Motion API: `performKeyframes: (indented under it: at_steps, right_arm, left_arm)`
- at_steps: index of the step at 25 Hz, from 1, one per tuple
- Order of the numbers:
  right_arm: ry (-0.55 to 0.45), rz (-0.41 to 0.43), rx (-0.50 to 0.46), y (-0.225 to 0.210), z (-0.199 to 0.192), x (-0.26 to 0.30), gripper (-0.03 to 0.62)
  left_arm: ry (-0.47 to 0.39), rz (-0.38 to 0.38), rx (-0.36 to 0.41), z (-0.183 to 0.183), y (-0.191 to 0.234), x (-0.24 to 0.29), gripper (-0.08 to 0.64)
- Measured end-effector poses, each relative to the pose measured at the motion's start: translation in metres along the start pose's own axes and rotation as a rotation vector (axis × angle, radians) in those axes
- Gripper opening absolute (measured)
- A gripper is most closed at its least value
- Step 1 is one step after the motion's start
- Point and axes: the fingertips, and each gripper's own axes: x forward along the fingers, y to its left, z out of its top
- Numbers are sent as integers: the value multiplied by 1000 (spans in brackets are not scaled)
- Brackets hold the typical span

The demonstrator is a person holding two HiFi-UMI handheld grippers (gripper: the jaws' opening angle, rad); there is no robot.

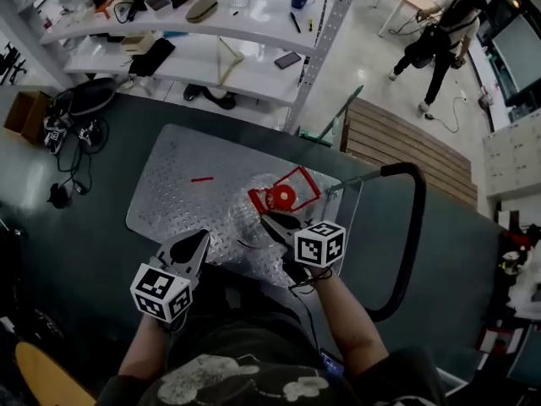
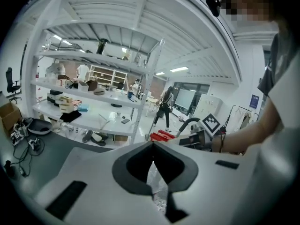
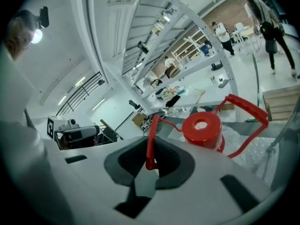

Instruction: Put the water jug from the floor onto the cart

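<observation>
Diamond-plate cart (image 1: pixel 169 180) stands on dark floor (image 1: pixel 84 252), with clear red-capped water jug (image 1: pixel 245 223) and small red strip (image 1: pixel 202 178) on its deck.
</observation>
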Motion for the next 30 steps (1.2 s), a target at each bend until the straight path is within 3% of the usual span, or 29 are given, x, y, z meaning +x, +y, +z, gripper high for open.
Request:
performKeyframes:
  at_steps: [6,10,17,25,30]
  right_arm:
    - [9,-84,-57,-17,1,52,28]
    - [20,-137,-13,-28,-17,82,28]
    - [42,-98,16,-4,-42,119,28]
    - [77,-93,61,8,-71,129,40]
    - [96,-104,22,18,-72,115,44]
  left_arm:
    - [34,-41,19,10,38,22,8]
    - [40,-66,55,20,53,28,8]
    - [96,-82,15,2,78,20,8]
    - [92,-65,-6,-2,86,16,8]
    - [67,-54,10,5,70,10,8]
